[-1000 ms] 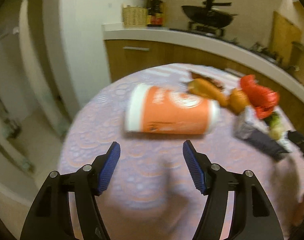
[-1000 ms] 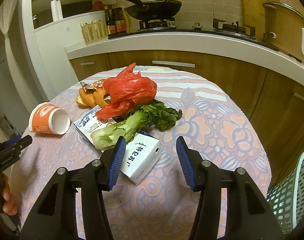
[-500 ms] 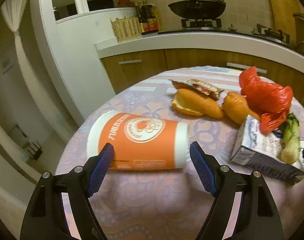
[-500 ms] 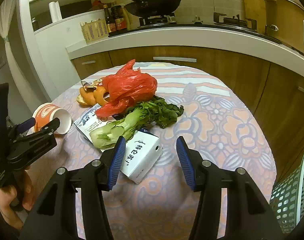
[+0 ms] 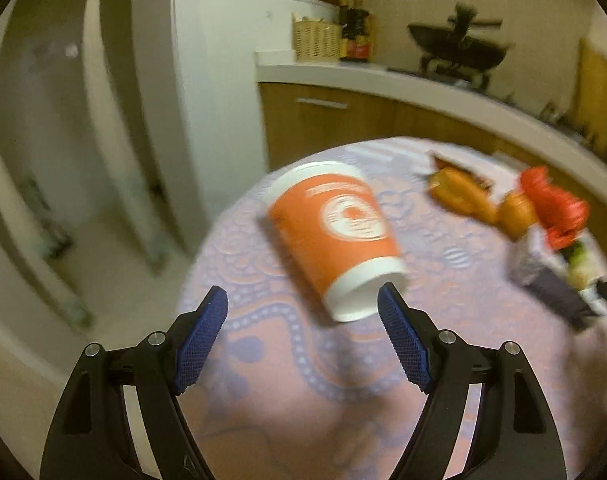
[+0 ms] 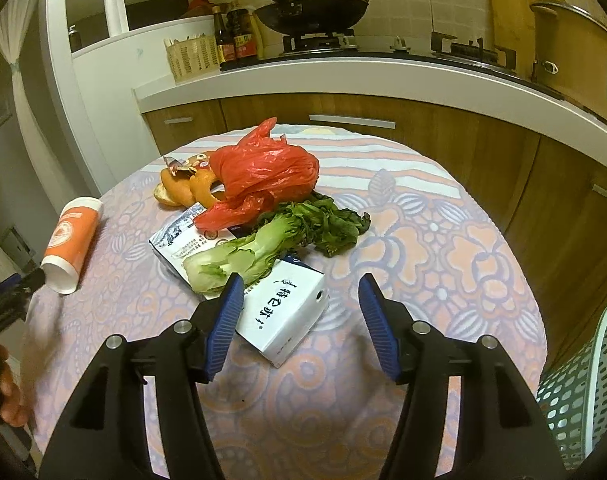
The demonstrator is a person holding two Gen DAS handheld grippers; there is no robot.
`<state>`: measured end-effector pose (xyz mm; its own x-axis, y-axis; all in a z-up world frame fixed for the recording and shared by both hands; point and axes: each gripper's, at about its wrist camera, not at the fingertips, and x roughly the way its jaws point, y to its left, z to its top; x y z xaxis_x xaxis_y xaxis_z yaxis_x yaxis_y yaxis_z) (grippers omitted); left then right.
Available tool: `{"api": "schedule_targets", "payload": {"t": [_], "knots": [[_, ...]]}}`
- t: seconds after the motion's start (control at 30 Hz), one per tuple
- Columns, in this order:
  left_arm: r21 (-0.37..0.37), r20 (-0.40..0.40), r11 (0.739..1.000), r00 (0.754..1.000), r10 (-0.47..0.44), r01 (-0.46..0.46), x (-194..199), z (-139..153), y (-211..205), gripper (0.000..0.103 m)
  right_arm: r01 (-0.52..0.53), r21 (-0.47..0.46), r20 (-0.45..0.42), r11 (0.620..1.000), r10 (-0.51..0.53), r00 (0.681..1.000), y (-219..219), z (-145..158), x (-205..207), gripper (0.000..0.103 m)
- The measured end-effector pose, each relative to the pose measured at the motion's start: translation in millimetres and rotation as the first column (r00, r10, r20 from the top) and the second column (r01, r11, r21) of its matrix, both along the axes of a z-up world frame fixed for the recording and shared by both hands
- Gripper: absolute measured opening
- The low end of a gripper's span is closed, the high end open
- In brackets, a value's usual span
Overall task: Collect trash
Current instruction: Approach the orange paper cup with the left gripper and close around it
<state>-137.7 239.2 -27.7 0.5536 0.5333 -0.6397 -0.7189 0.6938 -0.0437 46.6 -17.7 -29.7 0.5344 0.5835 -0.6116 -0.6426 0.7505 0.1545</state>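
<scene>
An orange paper cup (image 5: 335, 236) lies on its side on the round table; it also shows at the table's left edge in the right wrist view (image 6: 69, 246). My left gripper (image 5: 303, 312) is open and empty, just short of the cup's white base. My right gripper (image 6: 299, 300) is open and empty above a white carton (image 6: 283, 316). Bok choy (image 6: 263, 244), a red plastic bag (image 6: 263, 176), orange peels (image 6: 183, 192), a flattened carton (image 6: 179, 236) and a snack wrapper (image 6: 179, 162) lie beyond it.
The table has a patterned pink cloth (image 6: 443, 248). A mesh basket (image 6: 583, 392) stands at the lower right of the table. A kitchen counter (image 6: 383, 76) with a wok (image 6: 311, 4) and wooden cabinets runs behind. The floor (image 5: 103, 248) drops off past the table's left edge.
The cup has turned on the table, its white base now pointing at my left gripper, which pulled back and swung left. The right gripper has stayed still.
</scene>
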Motion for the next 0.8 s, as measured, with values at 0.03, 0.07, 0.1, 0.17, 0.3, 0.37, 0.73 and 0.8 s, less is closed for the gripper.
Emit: {"api": "schedule_targets", "payload": {"t": [0.03,0.07,0.1,0.17,0.3,0.37,0.73,0.8], "knots": [[-0.024,0.040,0.999,0.999,-0.023,0.024,-3,3,2,0.076,0.002,-0.005,0.003,1.000,-0.002,1.000,1,0,-1,0.056],[-0.046,0.068,0.998,0.997,-0.038,0.041,-3,5,4,0.077,0.003,-0.008,0.005,1.000,-0.003,1.000,1,0,-1,0.056],[-0.064,0.084,0.997,0.996,-0.043,0.048,-1,7,5,0.079,0.004,-0.013,0.009,1.000,-0.004,1.000,2,0,-2,0.056],[-0.115,0.121,0.991,0.992,-0.048,0.062,2,8,12,0.080,0.004,-0.018,0.013,1.000,-0.004,1.000,3,0,-2,0.056],[-0.200,0.131,0.980,0.991,0.004,0.023,17,-1,35,0.081,0.003,-0.030,0.023,1.000,-0.002,1.000,6,0,-4,0.056],[-0.251,0.120,0.968,0.992,0.035,-0.004,25,-12,50,0.082,0.000,-0.031,0.026,1.000,0.000,1.000,6,0,-5,0.056],[-0.257,0.097,0.960,0.991,-0.087,0.109,79,-28,33,0.052,-0.002,-0.033,0.030,0.999,0.003,1.000,7,-1,-6,0.056],[-0.225,0.075,0.969,0.993,-0.091,0.106,82,-26,30,0.052,-0.001,-0.032,0.031,0.999,0.002,1.000,7,-1,-6,0.057]]}}
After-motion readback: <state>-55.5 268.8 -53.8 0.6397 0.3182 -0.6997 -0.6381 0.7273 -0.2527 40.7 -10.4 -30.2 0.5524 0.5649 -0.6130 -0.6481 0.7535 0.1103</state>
